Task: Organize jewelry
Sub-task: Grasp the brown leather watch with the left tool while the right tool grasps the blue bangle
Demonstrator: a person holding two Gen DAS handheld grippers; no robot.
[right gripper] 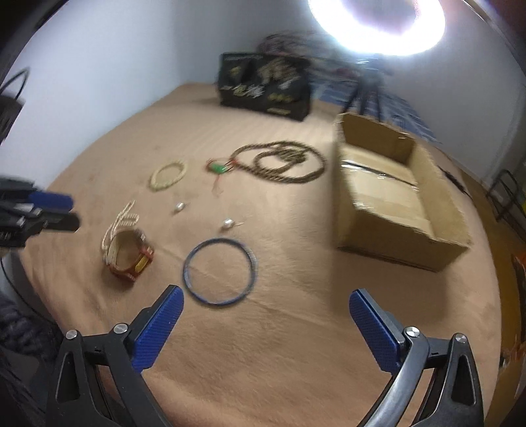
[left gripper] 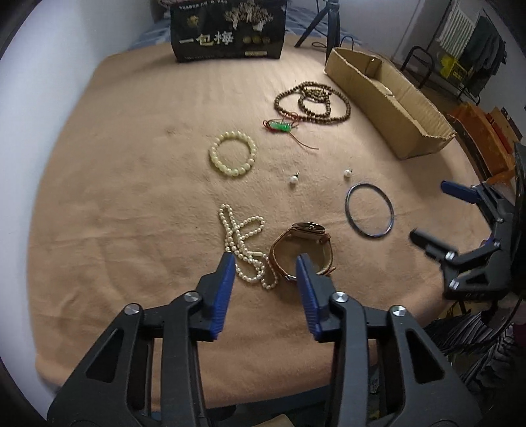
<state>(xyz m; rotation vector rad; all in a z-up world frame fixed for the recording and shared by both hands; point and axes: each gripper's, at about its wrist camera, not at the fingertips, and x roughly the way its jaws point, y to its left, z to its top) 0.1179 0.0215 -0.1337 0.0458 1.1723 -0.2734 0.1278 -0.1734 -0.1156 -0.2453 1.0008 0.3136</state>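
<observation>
Jewelry lies on a tan cloth (left gripper: 131, 184). My left gripper (left gripper: 266, 262) is open and empty, just above a white pearl necklace (left gripper: 243, 246) and a brown-strap watch (left gripper: 304, 249). A cream bead bracelet (left gripper: 233, 153), two pearl earrings (left gripper: 293, 179) (left gripper: 347, 173), a blue bangle (left gripper: 369, 209), a green pendant (left gripper: 279, 126) and a brown bead necklace (left gripper: 312, 101) lie beyond. My right gripper (right gripper: 266, 297) is wide open and empty, just short of the bangle (right gripper: 218, 271); it also shows at the right of the left wrist view (left gripper: 427, 210).
An open cardboard box (right gripper: 391, 193) stands at the right of the cloth, also seen in the left wrist view (left gripper: 388, 98). A black printed box (left gripper: 228, 29) stands at the back. A tripod (left gripper: 328, 23) and ring light (right gripper: 374, 26) are behind.
</observation>
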